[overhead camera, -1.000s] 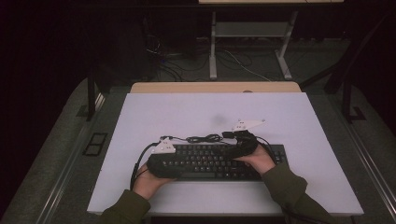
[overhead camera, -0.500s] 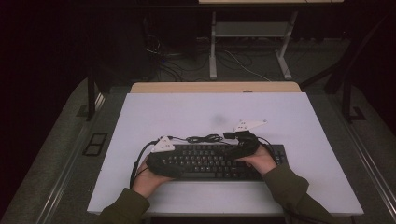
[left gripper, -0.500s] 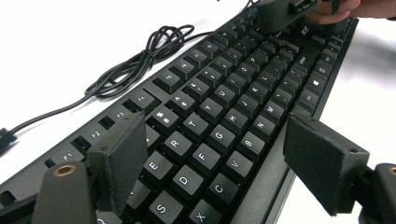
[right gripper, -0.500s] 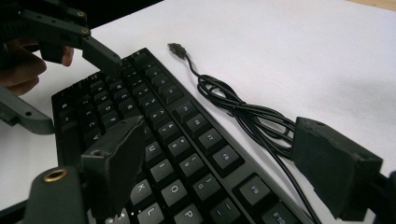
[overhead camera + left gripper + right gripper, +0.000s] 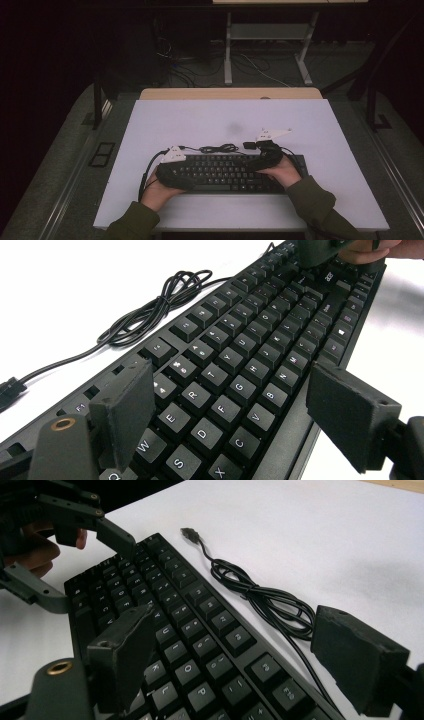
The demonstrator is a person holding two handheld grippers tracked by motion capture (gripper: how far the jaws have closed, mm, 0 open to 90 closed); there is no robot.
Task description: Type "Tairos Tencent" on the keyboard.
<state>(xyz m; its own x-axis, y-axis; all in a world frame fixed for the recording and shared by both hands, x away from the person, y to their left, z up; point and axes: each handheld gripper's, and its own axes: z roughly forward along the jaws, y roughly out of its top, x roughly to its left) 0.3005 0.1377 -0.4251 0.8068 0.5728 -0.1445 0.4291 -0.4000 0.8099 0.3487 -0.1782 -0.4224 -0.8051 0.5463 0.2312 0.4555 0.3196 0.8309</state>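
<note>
Left gripper [image 5: 225,415] newly spread astride keyboard [image 5: 225,172]; right gripper [image 5: 240,655] spread too.

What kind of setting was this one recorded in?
Probably a lab or workshop recording station, not a home. A white table holds just a black keyboard with its bundled cable; beyond stand a metal-legged desk frame and loose floor cables on dark flooring.
</note>
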